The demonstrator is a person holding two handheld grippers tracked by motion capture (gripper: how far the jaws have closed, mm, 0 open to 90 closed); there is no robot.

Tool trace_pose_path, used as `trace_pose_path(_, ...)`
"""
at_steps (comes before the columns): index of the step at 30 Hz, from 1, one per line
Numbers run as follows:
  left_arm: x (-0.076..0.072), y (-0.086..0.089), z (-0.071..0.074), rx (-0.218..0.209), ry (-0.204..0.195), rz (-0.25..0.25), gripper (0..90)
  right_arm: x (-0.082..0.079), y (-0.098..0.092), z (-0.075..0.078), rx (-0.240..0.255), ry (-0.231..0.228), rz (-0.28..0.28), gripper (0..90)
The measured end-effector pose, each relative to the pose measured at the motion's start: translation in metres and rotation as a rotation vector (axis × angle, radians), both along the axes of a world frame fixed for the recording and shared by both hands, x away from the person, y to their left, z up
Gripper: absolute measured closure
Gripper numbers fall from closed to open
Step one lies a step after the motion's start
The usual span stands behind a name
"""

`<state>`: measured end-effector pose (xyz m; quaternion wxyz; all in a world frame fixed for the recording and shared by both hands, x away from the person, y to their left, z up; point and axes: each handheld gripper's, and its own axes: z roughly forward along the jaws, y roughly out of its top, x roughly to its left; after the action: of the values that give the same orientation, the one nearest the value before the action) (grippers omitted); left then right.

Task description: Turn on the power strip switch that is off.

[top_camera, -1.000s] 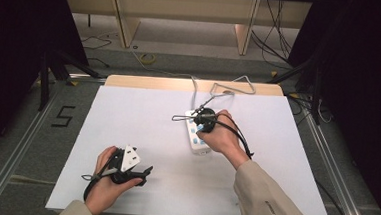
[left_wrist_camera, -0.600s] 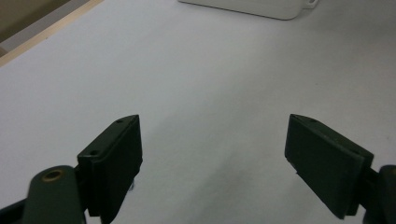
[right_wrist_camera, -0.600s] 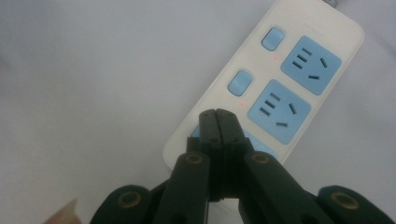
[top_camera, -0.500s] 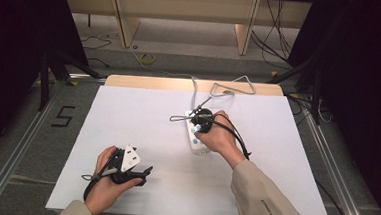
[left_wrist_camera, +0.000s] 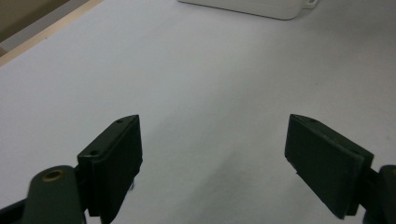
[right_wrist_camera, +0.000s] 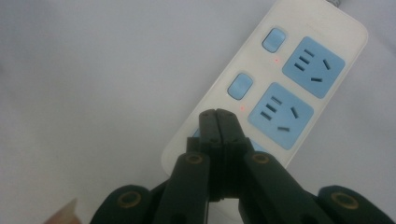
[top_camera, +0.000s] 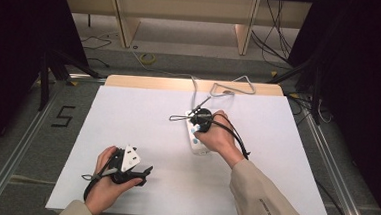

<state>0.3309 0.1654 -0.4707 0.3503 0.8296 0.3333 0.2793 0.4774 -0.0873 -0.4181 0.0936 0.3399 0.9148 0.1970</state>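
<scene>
Nearest to us, our left gripper [top_camera: 142, 173] rests low on the white table [top_camera: 128, 113] with its 2 jaws spread wide and nothing between them. From its own view, bare tabletop lies ahead of the pads and the end of the white power strip [left_wrist_camera: 252, 7] sits well beyond the tips. We judge it is parked there to stay out of the way.

Farther out, our right gripper [right_wrist_camera: 217, 119] is pressed together, its tips meeting with nothing pinched. They point down at the power strip, right over the strip's edge on the row of pale blue switches. 2 switches [right_wrist_camera: 240, 86] lie just beyond the tips, each beside a blue socket [right_wrist_camera: 280, 115] with a small red light between them. We judge the closed tips serve as 1 blunt finger for pushing a switch, which would explain the steep, closed hold.

Beyond the strip, its cord [top_camera: 195, 90] runs off the table's far edge. No brand or label on the strip can be read; on the floor to the left, a marking [top_camera: 63, 116] reads "5".
</scene>
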Motion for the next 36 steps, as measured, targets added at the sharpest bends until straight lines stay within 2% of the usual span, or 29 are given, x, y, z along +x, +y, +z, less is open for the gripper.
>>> trace_pose_path(36, 0.000, -0.001, 0.000, 0.001, 0.001, -0.007, 19.0, 0.005, 0.008, -0.012, -0.018, 0.016, 0.001, 90.0)
